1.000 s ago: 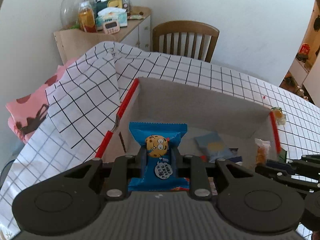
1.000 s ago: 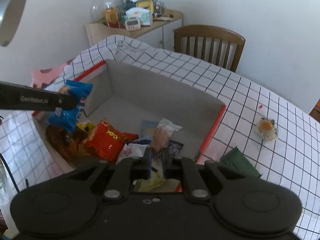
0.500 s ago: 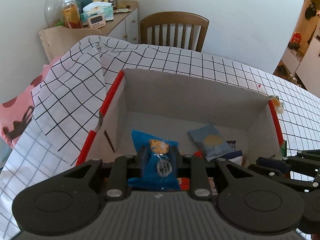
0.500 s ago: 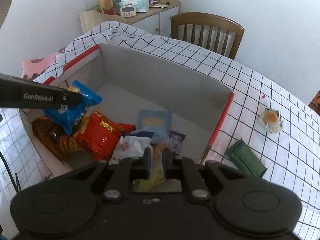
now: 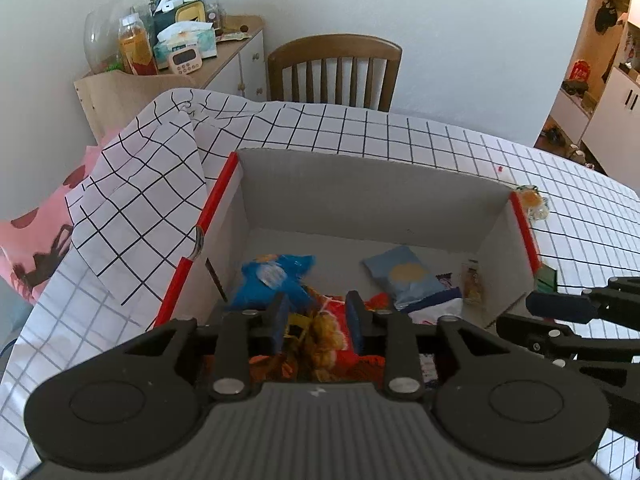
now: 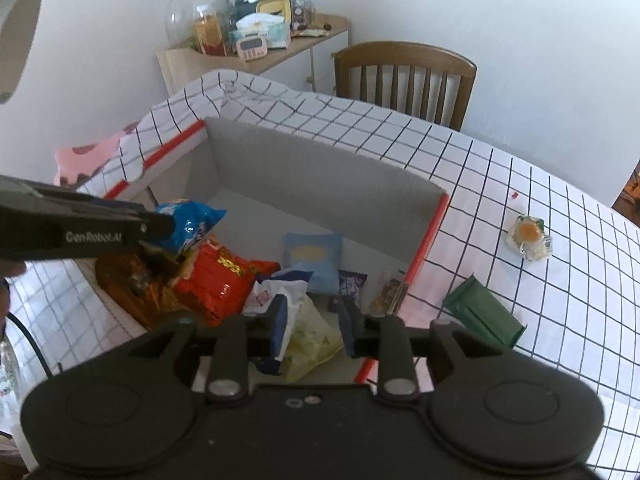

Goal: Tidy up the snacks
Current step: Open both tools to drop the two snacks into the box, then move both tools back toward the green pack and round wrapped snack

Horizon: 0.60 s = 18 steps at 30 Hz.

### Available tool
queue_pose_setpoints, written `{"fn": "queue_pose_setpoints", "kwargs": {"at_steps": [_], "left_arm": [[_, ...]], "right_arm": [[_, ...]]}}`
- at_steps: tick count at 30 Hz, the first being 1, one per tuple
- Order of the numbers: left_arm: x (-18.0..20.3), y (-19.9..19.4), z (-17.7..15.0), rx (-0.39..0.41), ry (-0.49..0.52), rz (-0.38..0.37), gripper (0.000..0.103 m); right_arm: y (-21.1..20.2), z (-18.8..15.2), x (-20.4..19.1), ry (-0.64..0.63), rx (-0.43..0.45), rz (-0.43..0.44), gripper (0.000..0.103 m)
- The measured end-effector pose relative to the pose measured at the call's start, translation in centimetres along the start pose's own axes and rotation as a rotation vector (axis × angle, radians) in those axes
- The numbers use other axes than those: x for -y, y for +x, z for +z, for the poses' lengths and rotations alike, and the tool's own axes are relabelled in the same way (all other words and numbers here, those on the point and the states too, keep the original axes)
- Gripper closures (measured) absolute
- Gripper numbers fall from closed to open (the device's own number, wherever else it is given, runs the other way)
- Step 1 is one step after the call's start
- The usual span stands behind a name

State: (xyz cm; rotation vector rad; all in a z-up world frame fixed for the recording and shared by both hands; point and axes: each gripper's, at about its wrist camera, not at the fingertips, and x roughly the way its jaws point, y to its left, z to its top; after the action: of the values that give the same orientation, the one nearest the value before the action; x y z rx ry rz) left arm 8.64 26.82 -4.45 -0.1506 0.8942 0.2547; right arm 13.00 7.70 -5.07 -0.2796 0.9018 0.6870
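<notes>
The blue cookie packet (image 5: 276, 280) lies in the cardboard box (image 5: 360, 196), free ahead of the left gripper (image 5: 318, 322), whose fingers are parting. The right gripper (image 6: 310, 326) fingers are also parting, around a pale yellow packet (image 6: 312, 338). A green packet (image 6: 484, 316) lies on the tabletop (image 6: 520, 184).

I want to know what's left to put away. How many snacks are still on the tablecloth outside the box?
2: a green packet lying beside the box's red-edged right wall, and a clear-wrapped orange sweet farther right. Others could lie out of view behind the claws.
</notes>
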Motion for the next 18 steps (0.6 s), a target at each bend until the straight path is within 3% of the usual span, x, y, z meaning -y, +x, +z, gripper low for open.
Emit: {"fn": "queue_pose_setpoints", "kwargs": {"at_steps": [1,3,10,15,18], "left_arm": [[0.1,-0.3,-0.1,0.007,0.000,-0.003,0.055],[0.2,-1.1,-0.2,0.032,-0.002,-0.005,0.042],[1.3,-3.5,-0.2,0.086,0.010,-0.031,0.041],[2.8,-5.1,-0.5,0.119,0.023,-0.054,0.036],[3.9,-5.9,-0.7,0.135,0.035,-0.069,0.036]], "right_arm": [[-0.4,0.0,0.0,0.002,0.008,0.003,0.073],[-1.2,-0.1,0.0,0.006,0.023,0.006,0.070],[-4.1,-0.4,0.3,0.016,0.081,0.010,0.057],[-6.2,-1.0,1.2,0.036,0.125,0.011,0.036],[-7.4,-1.4,2.1,0.049,0.143,0.015,0.033]]}}
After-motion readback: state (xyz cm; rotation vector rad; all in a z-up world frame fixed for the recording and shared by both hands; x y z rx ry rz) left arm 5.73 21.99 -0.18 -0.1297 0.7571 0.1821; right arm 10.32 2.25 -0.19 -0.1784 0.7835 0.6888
